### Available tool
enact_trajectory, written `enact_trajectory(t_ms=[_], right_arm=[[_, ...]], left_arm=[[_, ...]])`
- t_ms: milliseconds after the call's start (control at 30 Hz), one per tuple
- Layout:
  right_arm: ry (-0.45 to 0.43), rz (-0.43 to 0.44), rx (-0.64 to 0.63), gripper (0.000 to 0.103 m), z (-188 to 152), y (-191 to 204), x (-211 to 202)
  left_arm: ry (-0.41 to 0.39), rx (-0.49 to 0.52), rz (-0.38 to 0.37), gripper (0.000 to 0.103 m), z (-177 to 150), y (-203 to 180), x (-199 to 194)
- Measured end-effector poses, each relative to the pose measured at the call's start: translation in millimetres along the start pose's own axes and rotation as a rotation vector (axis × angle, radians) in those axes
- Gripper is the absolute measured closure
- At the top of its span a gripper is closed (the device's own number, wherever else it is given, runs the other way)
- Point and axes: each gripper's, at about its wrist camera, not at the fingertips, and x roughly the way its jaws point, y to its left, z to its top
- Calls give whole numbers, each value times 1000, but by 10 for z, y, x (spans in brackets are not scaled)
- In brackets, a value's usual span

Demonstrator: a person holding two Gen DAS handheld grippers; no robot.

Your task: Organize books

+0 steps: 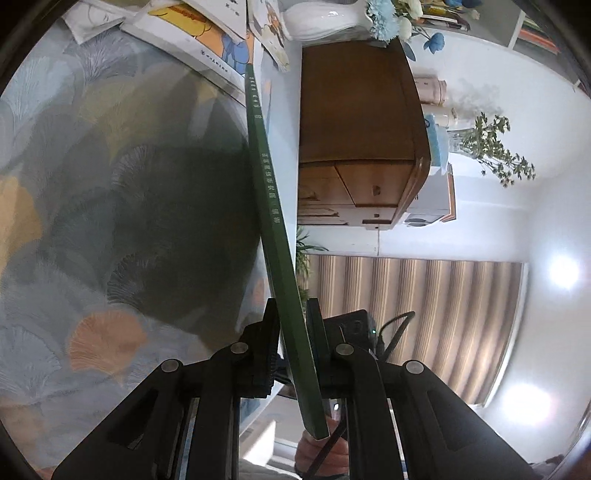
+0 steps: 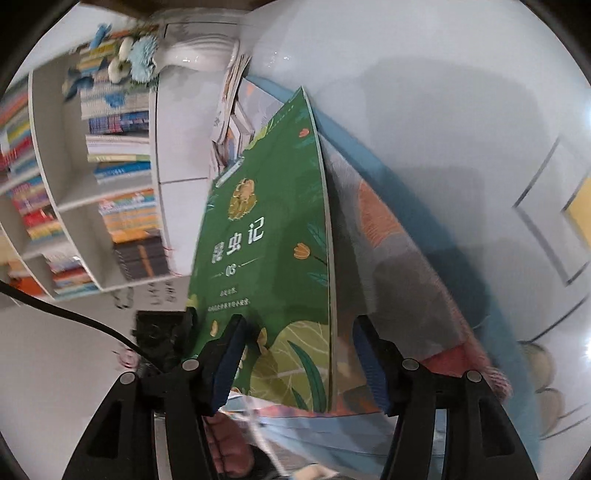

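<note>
The left tongs [image 1: 293,332] were clamped on the spine edge of the green book [image 1: 273,218], holding it on edge so that it rose towards twelve o'clock above the patterned worktop [image 1: 92,221]; this grip probably kept the book upright for shelving. The right tongs [image 2: 299,354] stood apart, straddling the book's lower corner without pressing on it, so the left alone appeared to carry it. Other books [image 1: 195,33] lay flat at eleven o'clock beside a white vase [image 1: 321,20]. A filled bookshelf [image 2: 92,184] stood at nine o'clock in the right view.
</note>
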Motion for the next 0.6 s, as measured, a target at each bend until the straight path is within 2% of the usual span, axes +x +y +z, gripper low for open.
enact_trajectory(t_ms=[67, 100, 200, 267, 367, 467, 600], right_arm=[[-3, 18, -3, 47, -16, 40, 29], [-9, 22, -19, 57, -30, 82, 42], [-16, -12, -87, 72, -86, 210, 58], [-19, -39, -153, 73, -119, 334, 56], [-40, -135, -303, 73, -213, 617, 57], [-50, -211, -449, 73, -365, 896, 62], [-88, -258, -574, 73, -568, 1260, 47]], left_arm=[[4, 0, 4, 94, -2, 3, 0], [6, 4, 13, 94, -2, 7, -7], [-8, 54, 76, 94, 16, -58, -58], [-9, 114, 127, 94, 13, -147, -116], [-4, 204, 177, 93, -5, -322, -174], [-10, 259, 169, 90, -31, -503, -288], [-38, 330, 178, 89, -60, -736, -478]])
